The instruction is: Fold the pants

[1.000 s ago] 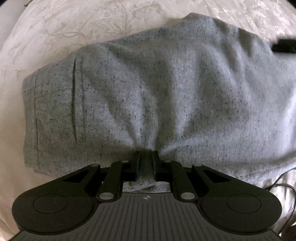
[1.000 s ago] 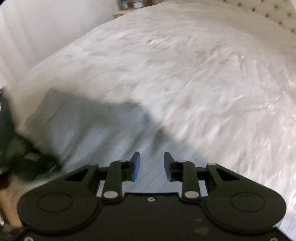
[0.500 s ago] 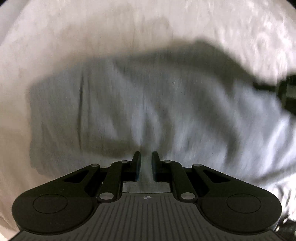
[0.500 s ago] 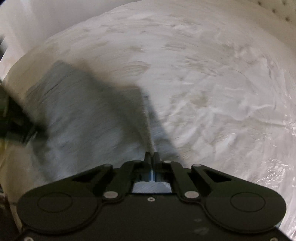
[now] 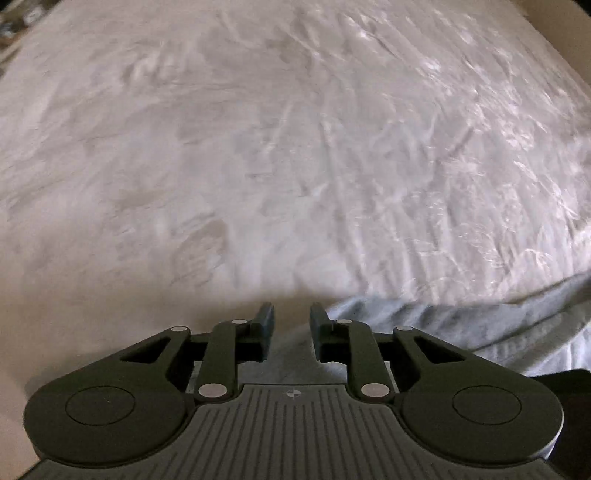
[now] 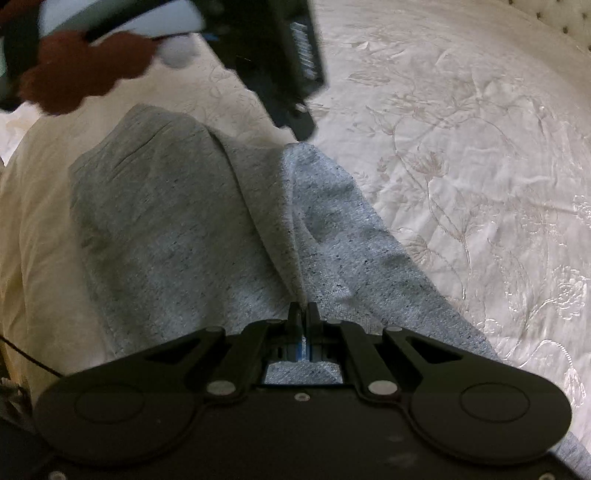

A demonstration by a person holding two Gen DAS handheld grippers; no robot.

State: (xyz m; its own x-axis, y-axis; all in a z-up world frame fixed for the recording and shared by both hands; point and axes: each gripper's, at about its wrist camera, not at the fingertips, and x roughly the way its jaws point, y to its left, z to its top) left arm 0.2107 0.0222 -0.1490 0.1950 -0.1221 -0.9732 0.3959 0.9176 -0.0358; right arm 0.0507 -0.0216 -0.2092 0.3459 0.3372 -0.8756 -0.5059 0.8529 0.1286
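Note:
The grey speckled pants (image 6: 177,236) lie partly folded on the bed, with a raised crease running from the far edge to my right gripper (image 6: 303,314). The right gripper is shut on a pinch of the pants fabric. My left gripper (image 5: 291,319) is open and empty, lifted above the bed; only a strip of the pants (image 5: 461,325) shows at its lower right. In the right wrist view the left gripper (image 6: 280,59) and the hand holding it hover beyond the far edge of the pants.
The bed is covered by a cream bedspread (image 6: 461,155) with an embroidered floral pattern; it fills the left wrist view (image 5: 258,147). A tufted headboard (image 6: 561,22) shows at far right. A thin black cable (image 6: 26,354) runs at the lower left.
My left gripper let go of the pants, opened and lifted away over the bedspread. My right gripper came down from open onto the pants and shut on the fabric.

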